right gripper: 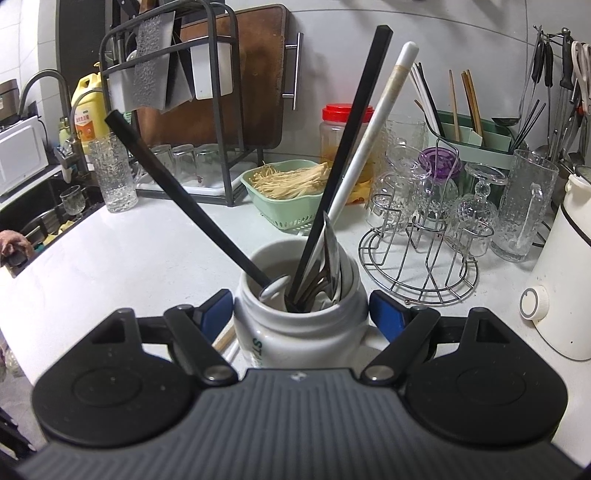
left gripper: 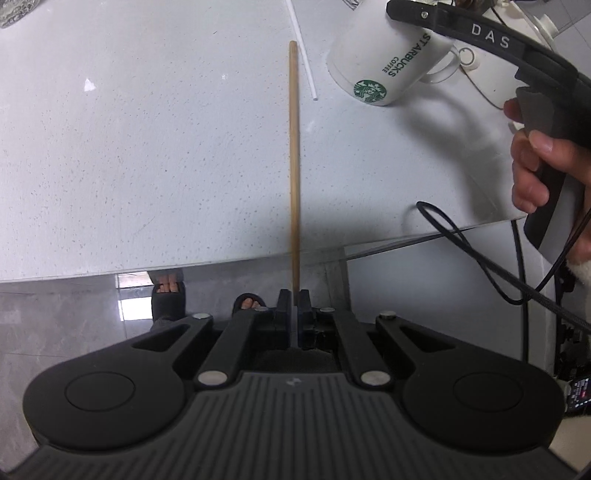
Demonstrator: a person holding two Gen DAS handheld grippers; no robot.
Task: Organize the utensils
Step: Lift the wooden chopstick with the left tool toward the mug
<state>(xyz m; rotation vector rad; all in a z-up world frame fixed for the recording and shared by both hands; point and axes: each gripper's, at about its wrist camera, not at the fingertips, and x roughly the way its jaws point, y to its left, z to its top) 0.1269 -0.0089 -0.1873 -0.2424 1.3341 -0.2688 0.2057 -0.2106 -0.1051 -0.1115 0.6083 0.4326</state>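
My left gripper [left gripper: 294, 295] is shut on the near end of a wooden chopstick [left gripper: 294, 166]. The chopstick reaches out over the white counter [left gripper: 147, 147], its far tip left of the white Starbucks mug [left gripper: 384, 62]. A white stick [left gripper: 303, 51] lies beside that tip. My right gripper [right gripper: 301, 295] straddles the mug [right gripper: 295, 332], its blue pads close beside the wall without pressing on it. In the mug stand black chopsticks [right gripper: 343, 166], a white chopstick [right gripper: 373, 136] and metal spoons [right gripper: 328, 258]. One finger [left gripper: 480, 33] of the right gripper shows above the mug in the left wrist view.
A wire rack of glasses [right gripper: 424, 258] stands right of the mug, a white kettle [right gripper: 565, 277] further right. A green basket [right gripper: 291, 206] and a knife rack [right gripper: 166, 92] sit behind; the sink [right gripper: 44, 221] is at left. A cable [left gripper: 480, 258] hangs past the counter edge.
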